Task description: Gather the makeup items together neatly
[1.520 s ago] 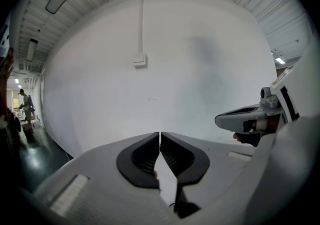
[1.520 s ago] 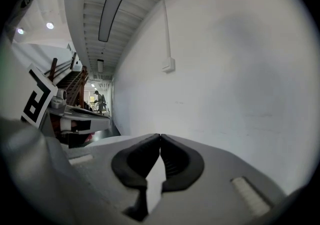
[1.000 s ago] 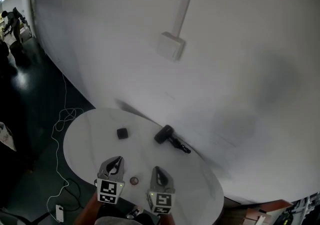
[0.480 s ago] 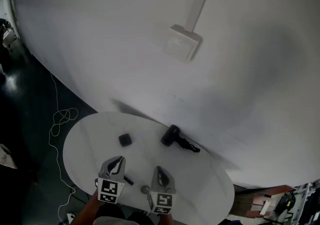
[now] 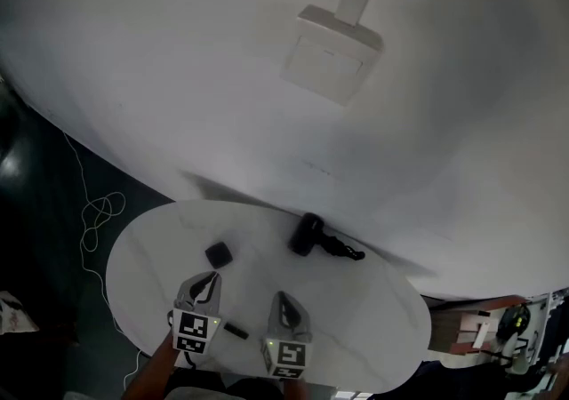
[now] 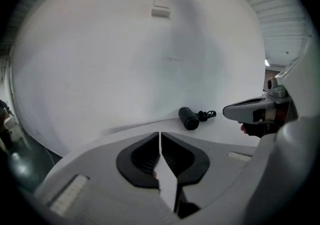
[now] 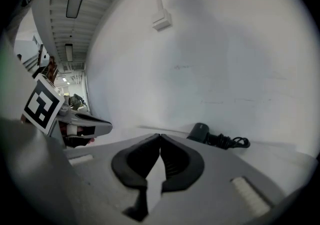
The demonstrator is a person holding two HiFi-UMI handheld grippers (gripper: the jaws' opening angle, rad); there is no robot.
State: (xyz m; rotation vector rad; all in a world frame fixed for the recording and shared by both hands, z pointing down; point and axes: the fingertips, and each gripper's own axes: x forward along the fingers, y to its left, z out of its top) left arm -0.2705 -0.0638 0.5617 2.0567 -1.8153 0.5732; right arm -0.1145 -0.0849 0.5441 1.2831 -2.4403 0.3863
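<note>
We are holding the left gripper [image 5: 210, 278] and right gripper [image 5: 281, 299] fully closed and empty, nearer us than the hair dryer [image 5: 308, 234]. The small black compact [image 5: 219, 254] is lying left of the hair dryer. We are judging it light, hard and slippery, best pinched across its flat sides.

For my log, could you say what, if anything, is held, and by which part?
Nothing: left hand-held gripper and right hand-held gripper are shut, empty.

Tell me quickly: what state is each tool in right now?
Left tool: closed, holding nothing.
Right tool: closed, holding nothing.
</note>
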